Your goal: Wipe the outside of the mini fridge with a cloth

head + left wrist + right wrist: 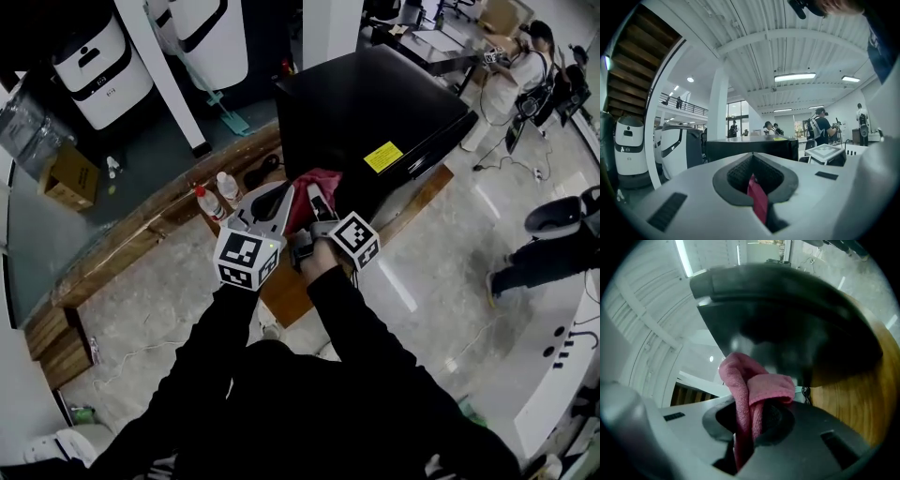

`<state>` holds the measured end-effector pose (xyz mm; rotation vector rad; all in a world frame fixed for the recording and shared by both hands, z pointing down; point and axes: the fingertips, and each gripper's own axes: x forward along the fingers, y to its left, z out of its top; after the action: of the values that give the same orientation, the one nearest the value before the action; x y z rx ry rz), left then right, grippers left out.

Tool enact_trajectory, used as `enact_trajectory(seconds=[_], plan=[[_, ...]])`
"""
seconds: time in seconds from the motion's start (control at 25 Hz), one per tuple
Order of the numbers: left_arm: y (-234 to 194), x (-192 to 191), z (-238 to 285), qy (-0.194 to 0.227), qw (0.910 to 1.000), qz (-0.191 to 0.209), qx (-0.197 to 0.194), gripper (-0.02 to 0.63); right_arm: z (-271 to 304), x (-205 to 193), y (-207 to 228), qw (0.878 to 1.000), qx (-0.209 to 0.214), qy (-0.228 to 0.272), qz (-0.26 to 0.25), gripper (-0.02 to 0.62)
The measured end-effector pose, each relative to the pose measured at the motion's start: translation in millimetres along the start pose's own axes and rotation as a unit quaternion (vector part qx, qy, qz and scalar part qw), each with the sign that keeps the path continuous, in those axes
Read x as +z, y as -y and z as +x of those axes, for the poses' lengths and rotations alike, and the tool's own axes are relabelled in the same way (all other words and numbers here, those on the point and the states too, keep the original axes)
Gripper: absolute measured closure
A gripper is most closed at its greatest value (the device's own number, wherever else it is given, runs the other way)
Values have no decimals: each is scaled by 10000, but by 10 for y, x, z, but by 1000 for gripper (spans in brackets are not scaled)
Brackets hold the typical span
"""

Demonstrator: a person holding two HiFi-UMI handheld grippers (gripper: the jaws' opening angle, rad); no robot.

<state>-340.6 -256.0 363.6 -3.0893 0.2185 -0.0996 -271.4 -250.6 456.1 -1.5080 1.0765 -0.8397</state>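
At the near lower corner of the mini fridge (375, 103), on the table (141, 239), the pink cloth (323, 180) bunches against the black wall. Left tool (278, 210) and right tool (317, 210) both pinch it; two bottles (210, 202) stand just left.

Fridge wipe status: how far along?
Done: the cloth is off the floor, pinched in both the left tool and the right tool. In hand: it is held up at the mini fridge, near its lower front; contact is unclear. Left: the wiping itself, since no surface shows as wiped.
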Motion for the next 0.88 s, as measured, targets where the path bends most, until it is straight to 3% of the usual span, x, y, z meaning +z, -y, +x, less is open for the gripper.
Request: enact_trajectory(seconds=[0.16,0.44,0.88], plan=[[-504,-260,175,-186,9998,74,-90,600,563,-235,256,9997,-222,1,101,541],[-1269,-796,415,-36,9995,-109,-281,600,1303,-410,875,9986,-332,135,382,541],[-1630,-1688,947,-572,9942,-613,-679,600,1968,-513,1942,9927,-693,196,969,540]])
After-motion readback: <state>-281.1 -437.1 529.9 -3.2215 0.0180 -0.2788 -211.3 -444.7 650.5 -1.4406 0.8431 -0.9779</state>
